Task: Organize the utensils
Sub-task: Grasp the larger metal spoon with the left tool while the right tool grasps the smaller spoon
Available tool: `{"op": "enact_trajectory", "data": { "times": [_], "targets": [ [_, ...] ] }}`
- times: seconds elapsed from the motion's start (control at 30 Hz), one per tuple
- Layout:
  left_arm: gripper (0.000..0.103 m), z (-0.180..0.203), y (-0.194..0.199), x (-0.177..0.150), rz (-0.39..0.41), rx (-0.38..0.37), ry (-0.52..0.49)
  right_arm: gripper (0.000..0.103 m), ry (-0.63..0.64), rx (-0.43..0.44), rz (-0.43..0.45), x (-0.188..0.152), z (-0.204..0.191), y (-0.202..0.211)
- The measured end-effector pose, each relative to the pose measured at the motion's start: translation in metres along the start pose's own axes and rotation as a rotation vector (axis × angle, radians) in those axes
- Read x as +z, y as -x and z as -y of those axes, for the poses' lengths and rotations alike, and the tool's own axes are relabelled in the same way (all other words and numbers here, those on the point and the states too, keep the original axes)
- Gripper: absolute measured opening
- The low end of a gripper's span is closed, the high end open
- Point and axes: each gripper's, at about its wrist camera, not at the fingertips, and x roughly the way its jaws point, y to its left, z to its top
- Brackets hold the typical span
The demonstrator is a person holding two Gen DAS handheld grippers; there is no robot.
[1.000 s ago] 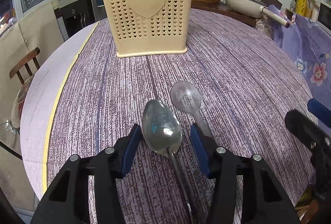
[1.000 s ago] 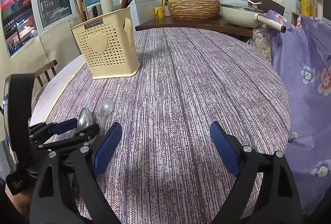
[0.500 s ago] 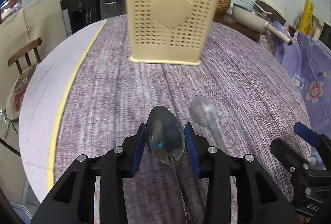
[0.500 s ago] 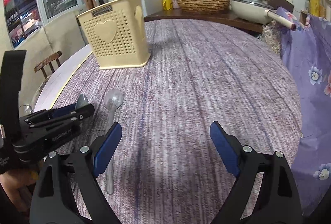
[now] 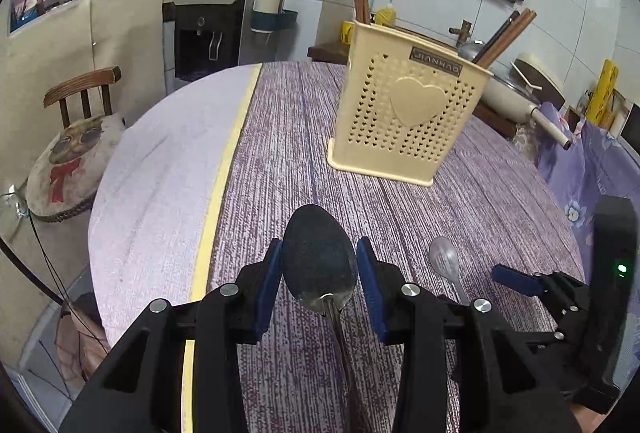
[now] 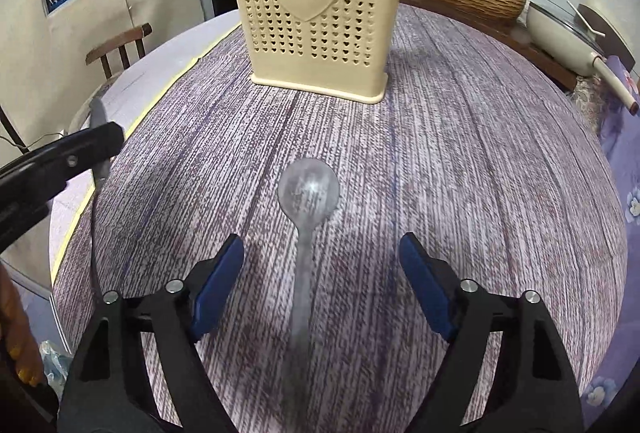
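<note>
- My left gripper (image 5: 319, 275) is clamped on the metal spoon (image 5: 319, 259); I'd carry it level toward the holder (image 5: 408, 121), upper right.
- My right gripper (image 6: 322, 275) gapes wide, empty, straddling the plastic spoon (image 6: 308, 193); I'd close centred on its handle.

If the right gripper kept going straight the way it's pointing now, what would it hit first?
Probably the translucent plastic spoon lying on the purple striped tablecloth, whose handle runs between the open right gripper fingers. Beyond it stands the cream perforated utensil holder; depth is uncertain.
</note>
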Motion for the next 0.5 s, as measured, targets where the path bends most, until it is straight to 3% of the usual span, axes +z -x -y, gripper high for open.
{"op": "enact_trajectory", "data": {
  "times": [0.23,0.43,0.5],
  "targets": [
    [0.038,-0.004,0.004,0.011,0.045,-0.014,-0.008,0.064,-0.012,-0.013,-0.019,0.016,-0.004,-0.018],
    [0.038,-0.001,0.002,0.020,0.081,-0.010,-0.020,0.037,-0.008,-0.010,-0.014,0.027,-0.009,-0.024],
    [0.038,0.000,0.002,0.022,0.096,-0.003,-0.032,0.037,-0.009,-0.003,-0.013,0.029,-0.009,-0.024]
  ]
}}
